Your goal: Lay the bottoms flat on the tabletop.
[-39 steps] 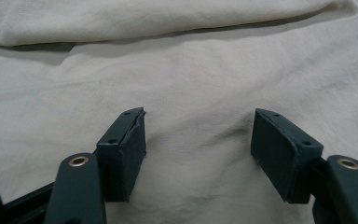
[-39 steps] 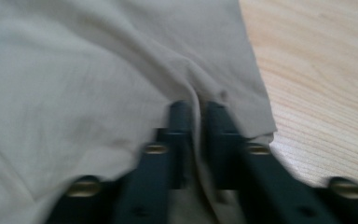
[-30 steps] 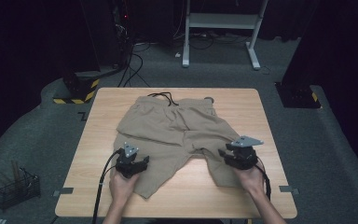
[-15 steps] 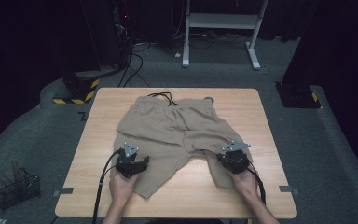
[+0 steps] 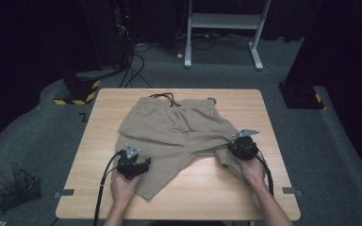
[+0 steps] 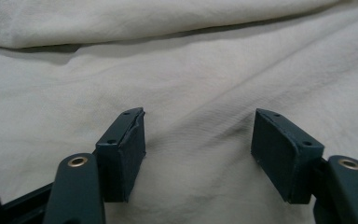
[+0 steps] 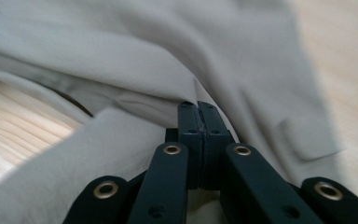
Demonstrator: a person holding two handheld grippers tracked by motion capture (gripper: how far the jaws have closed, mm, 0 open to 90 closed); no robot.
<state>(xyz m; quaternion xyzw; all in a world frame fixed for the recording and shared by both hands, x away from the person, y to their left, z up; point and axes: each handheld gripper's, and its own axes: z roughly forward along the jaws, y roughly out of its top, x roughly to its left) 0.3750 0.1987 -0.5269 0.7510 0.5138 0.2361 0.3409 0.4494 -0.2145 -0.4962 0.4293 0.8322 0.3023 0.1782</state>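
Note:
Beige shorts [image 5: 179, 127] lie spread on the wooden table [image 5: 250, 103], waistband and black drawstring [image 5: 166, 97] at the far side. My left gripper [image 5: 140, 165] rests on the shorts' left leg; in the left gripper view its jaws [image 6: 198, 154] stand open, with flat cloth [image 6: 191, 79] between them and not pinched. My right gripper [image 5: 233, 147] is at the right leg's inner edge. In the right gripper view its jaws [image 7: 198, 106] are pressed together on a raised fold of the fabric [image 7: 135, 60], and creases run out from the tips.
A black wire basket [image 5: 16, 190] stands on the floor at the lower left. Behind the table are a white desk frame [image 5: 226, 21] and yellow-and-black striped bases [image 5: 78, 89]. Bare table shows along the near edge and both sides.
My right hand has shifted a little left and toward the shorts' right leg, and the cloth there has bunched. The left hand has not moved.

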